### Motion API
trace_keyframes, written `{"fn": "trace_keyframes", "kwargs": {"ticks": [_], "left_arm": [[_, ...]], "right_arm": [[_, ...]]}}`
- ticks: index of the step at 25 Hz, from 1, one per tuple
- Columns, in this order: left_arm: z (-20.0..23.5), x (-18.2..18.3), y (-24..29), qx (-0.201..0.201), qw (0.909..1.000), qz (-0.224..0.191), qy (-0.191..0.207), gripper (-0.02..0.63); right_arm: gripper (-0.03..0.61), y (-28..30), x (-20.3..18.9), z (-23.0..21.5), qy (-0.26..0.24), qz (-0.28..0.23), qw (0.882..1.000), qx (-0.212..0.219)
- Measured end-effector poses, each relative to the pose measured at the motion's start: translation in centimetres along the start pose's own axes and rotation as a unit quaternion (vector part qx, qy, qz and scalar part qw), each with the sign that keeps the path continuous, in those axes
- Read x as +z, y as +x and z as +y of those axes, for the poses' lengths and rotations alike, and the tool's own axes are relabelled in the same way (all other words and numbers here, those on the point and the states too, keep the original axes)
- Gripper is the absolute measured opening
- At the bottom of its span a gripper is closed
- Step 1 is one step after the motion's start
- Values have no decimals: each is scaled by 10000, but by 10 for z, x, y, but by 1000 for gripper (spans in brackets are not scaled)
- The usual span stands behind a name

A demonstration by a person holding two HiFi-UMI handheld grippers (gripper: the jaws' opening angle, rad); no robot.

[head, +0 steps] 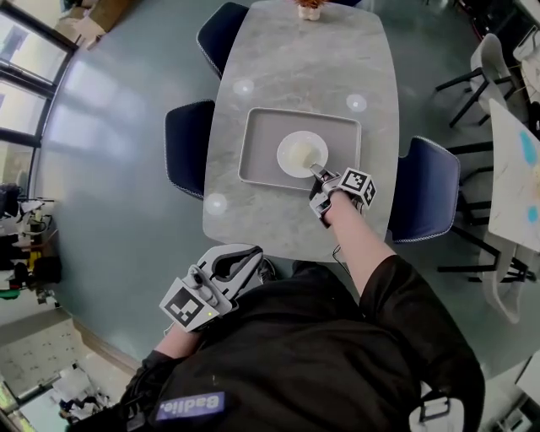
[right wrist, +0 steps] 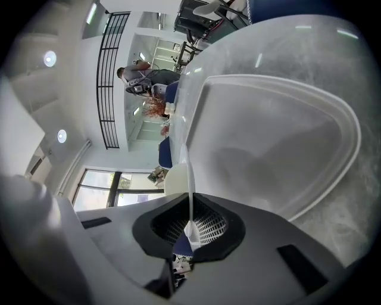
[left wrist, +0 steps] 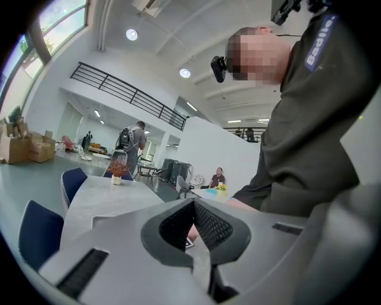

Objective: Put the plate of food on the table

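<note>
A white plate (head: 297, 155) with a pale mound of food sits over the grey tray (head: 256, 155) on the marble table (head: 278, 221). My right gripper (head: 317, 172) is shut on the plate's near right rim. In the right gripper view the thin rim (right wrist: 189, 179) runs edge-on between the pads of that gripper (right wrist: 191, 229), with the tray (right wrist: 280, 137) behind it. Whether the plate rests on the tray I cannot tell. My left gripper (head: 245, 254) is off the table's near edge, close to my body, shut with nothing in it; its pads meet in the left gripper view, left gripper (left wrist: 194, 206).
Navy chairs (head: 187, 145) (head: 426, 190) stand at both long sides of the table. A small vase of dried flowers (head: 310, 10) stands at the far end. Another table and chairs (head: 515, 160) are at the right. People stand and sit far back in the hall (left wrist: 132, 143).
</note>
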State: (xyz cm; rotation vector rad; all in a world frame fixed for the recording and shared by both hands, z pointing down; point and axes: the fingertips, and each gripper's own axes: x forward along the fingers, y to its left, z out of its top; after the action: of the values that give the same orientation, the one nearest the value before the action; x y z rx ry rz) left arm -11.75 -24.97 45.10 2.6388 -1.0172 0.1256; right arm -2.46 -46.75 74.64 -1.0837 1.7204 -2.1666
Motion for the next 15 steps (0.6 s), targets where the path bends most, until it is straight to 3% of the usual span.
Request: {"fn": "trace_keyframes", "kwargs": {"ticks": [6,15], "left_arm": [[8,-5,-9,316,9994,77,-148,5],[15,-2,-36,722,9968,-177,-294,5]], "right_arm": [[21,26,14,-15,71,34,9997,-236],[21,39,14,-28,-117,127,9980,-606]]}}
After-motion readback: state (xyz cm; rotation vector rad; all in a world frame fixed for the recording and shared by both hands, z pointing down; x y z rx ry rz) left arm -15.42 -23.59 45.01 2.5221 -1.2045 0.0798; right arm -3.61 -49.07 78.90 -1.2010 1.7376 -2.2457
